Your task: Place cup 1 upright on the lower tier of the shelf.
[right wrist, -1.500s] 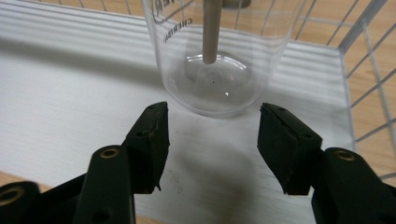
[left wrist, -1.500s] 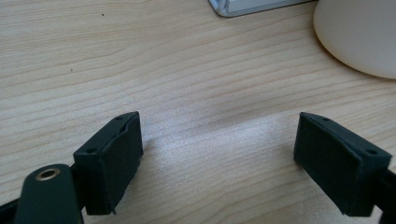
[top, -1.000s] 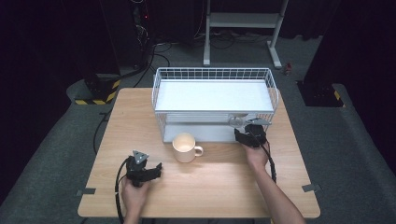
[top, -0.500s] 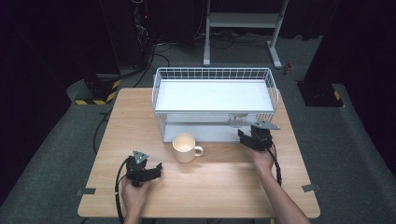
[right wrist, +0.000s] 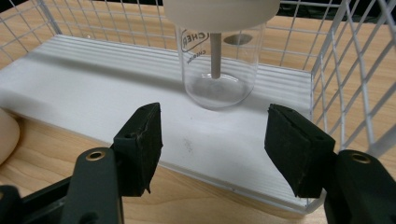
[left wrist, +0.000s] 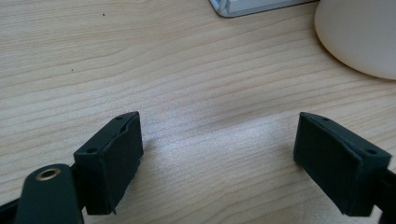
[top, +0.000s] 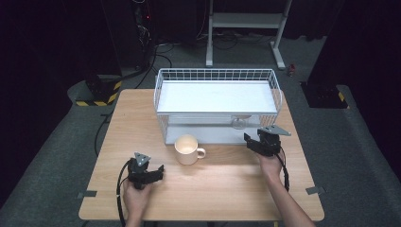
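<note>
On the rack's (top: 161, 101) lower shelf stands a clear jar (right wrist: 216, 70) — just ahead of the right gripper (right wrist: 213, 140), whose empty jaws have just been opening. Left gripper (left wrist: 219, 158) rests wide, empty — near the mug (top: 187, 149).

Cream mug (top: 187, 149), white wire rack (top: 216, 101)

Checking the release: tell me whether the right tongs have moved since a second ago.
Yes. The right tongs have backed away from the wire rack toward the table's near right, jaws just opening, nothing between them.
</note>
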